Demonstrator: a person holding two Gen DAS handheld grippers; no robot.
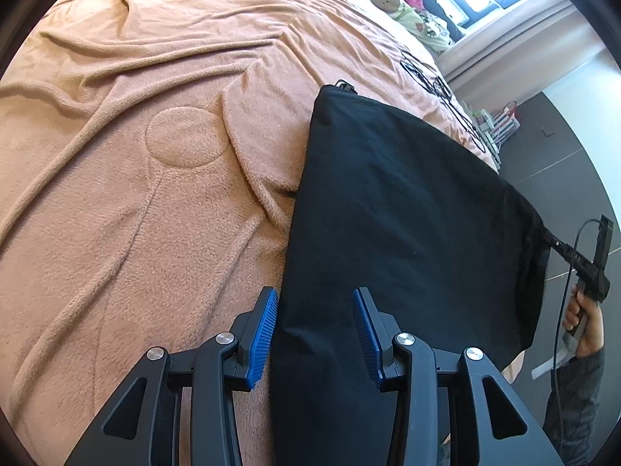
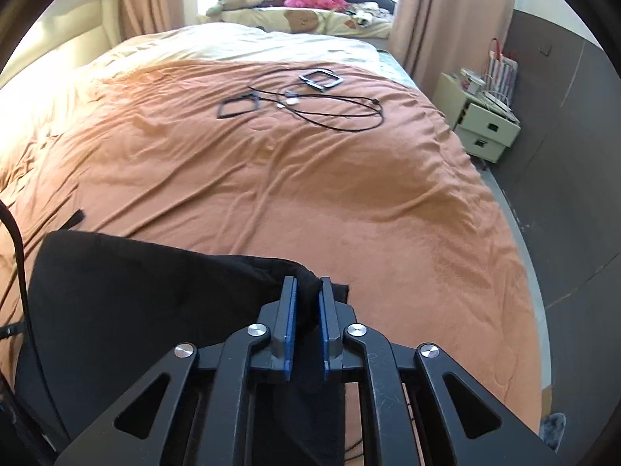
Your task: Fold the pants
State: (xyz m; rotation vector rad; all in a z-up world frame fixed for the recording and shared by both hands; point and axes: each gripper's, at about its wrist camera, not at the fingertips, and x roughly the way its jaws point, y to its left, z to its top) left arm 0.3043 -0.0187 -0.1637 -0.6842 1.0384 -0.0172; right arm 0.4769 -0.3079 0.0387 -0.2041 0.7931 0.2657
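Observation:
The black pants lie folded into a flat panel on the orange blanket near the bed's edge. My left gripper is open, its blue pads either side of the pants' near end, with cloth between the jaws. My right gripper is shut on a bunched corner of the pants. In the left wrist view the right gripper grips the pants' far right corner, pulling it taut, held by a hand.
Black cables and two square frames lie on the blanket further up the bed. Pillows and clothes pile by the window. A pale green nightstand stands right of the bed on grey floor.

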